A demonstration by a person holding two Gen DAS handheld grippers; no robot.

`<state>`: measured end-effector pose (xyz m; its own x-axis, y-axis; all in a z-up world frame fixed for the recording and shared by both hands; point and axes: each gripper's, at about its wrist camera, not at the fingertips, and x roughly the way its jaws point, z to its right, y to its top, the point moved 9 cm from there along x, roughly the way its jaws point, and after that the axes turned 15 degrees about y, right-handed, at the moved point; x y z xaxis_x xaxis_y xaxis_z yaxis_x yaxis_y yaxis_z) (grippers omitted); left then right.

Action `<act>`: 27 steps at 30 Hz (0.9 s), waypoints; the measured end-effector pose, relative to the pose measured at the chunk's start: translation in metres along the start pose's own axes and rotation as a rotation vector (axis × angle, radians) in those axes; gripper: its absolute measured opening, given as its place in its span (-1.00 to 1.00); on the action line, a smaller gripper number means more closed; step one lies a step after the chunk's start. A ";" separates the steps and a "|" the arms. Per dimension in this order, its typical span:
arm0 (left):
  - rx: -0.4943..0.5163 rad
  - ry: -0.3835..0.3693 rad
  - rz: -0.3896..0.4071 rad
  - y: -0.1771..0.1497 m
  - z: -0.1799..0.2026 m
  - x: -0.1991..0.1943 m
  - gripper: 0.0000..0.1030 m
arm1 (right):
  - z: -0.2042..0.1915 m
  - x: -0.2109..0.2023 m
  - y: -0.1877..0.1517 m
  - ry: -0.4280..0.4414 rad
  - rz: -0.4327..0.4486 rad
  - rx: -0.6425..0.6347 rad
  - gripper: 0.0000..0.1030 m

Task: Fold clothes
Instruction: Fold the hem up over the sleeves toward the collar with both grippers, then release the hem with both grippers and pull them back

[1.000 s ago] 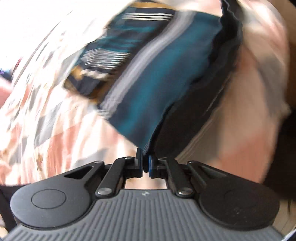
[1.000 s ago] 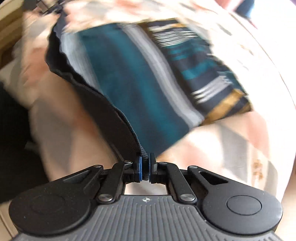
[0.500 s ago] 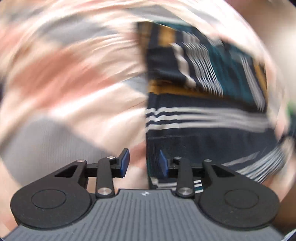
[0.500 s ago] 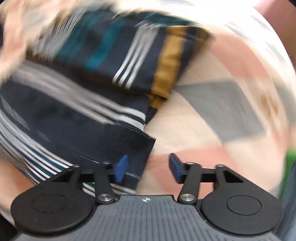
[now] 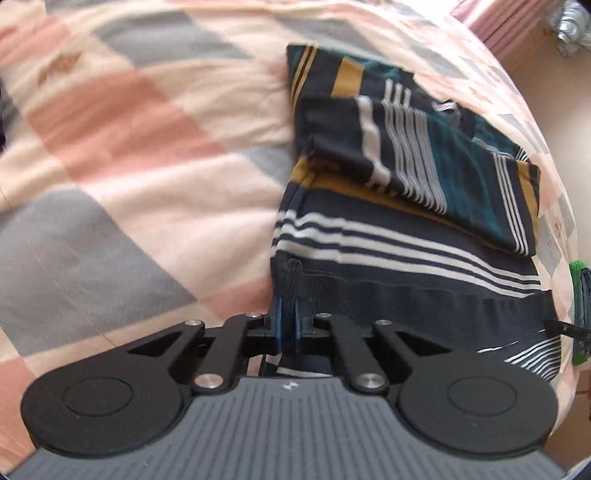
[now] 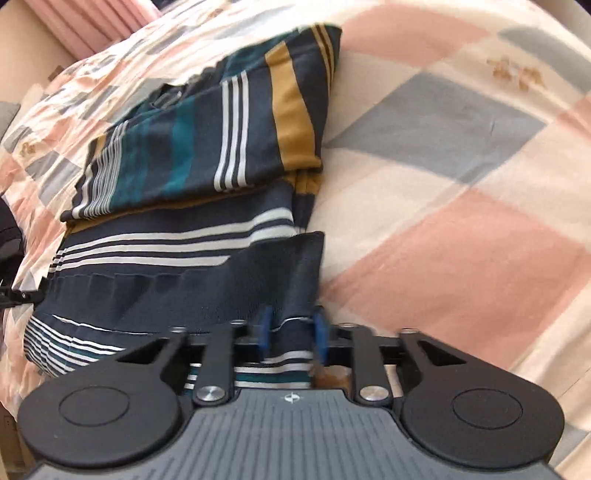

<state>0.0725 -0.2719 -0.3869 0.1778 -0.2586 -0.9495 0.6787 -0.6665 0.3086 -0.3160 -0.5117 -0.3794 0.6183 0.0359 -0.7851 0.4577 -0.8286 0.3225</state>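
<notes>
My left hand-held gripper (image 5: pixel 286 325) has re-closed on the striped sweater's (image 5: pixel 399 206) hem; my right hand-held gripper (image 6: pixel 291 332), jaws parted, straddles it. It lies half-folded on the bed (image 5: pixel 129 155), ready for another fold.

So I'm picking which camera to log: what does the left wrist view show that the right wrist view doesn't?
Left wrist only: the left gripper shut on the striped garment at its near left corner, and a green object at the right edge.

Right wrist only: the right gripper open, straddling the near right corner, and pink curtains.

Both: the folded garment on the checked blanket.
</notes>
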 end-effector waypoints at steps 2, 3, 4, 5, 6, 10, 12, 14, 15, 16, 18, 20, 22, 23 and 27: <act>0.012 0.007 0.039 0.003 0.002 -0.006 -0.93 | 0.000 -0.005 0.000 0.018 0.020 0.004 -0.85; 0.009 0.006 0.053 0.006 0.004 -0.009 -0.94 | 0.000 -0.008 0.000 0.026 0.027 0.005 -0.85; 0.007 0.004 0.067 0.009 0.005 -0.012 -0.96 | 0.000 -0.010 0.000 0.030 0.030 0.007 -0.85; 0.010 0.002 0.080 0.012 0.007 -0.015 -0.96 | 0.000 -0.012 -0.001 0.033 0.032 0.010 -0.85; 0.025 0.007 0.085 0.014 0.009 -0.016 -0.96 | 0.000 -0.013 -0.001 0.033 0.032 0.013 -0.85; 0.090 0.042 0.041 0.011 0.015 -0.003 -0.87 | -0.002 -0.012 -0.001 0.024 0.012 0.009 -0.75; 0.052 0.013 0.000 0.008 0.013 0.007 -0.77 | 0.001 -0.011 -0.001 0.025 0.018 0.039 -0.58; 0.009 -0.006 -0.023 0.008 0.012 0.014 -0.80 | 0.002 -0.007 0.003 0.025 0.029 0.050 -0.58; 0.009 -0.006 -0.017 0.009 0.013 0.014 -0.94 | 0.001 -0.006 0.005 0.023 0.037 0.046 -0.71; 0.022 -0.003 0.003 0.010 0.013 0.011 -0.94 | 0.000 -0.006 0.008 0.018 0.042 0.031 -0.78; 0.027 -0.014 0.054 0.012 0.012 -0.002 -0.94 | -0.004 -0.007 0.011 0.011 0.052 -0.001 -0.82; -0.011 -0.032 0.104 0.015 0.006 -0.017 -0.94 | -0.009 -0.014 0.015 0.018 0.083 -0.023 -0.84; -0.039 -0.020 0.128 0.015 -0.002 -0.024 -0.94 | -0.010 -0.021 0.018 0.024 0.119 -0.028 -0.85; -0.046 -0.006 0.127 0.014 -0.005 -0.022 -0.94 | -0.009 -0.022 0.019 0.021 0.126 -0.025 -0.85; -0.059 0.038 0.100 0.014 -0.006 -0.002 -0.92 | -0.002 -0.008 0.023 -0.015 0.114 -0.020 -0.85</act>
<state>0.0854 -0.2764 -0.3811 0.2733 -0.2941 -0.9159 0.6964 -0.5963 0.3993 -0.3089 -0.5301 -0.3649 0.6570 -0.0663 -0.7509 0.3977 -0.8157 0.4200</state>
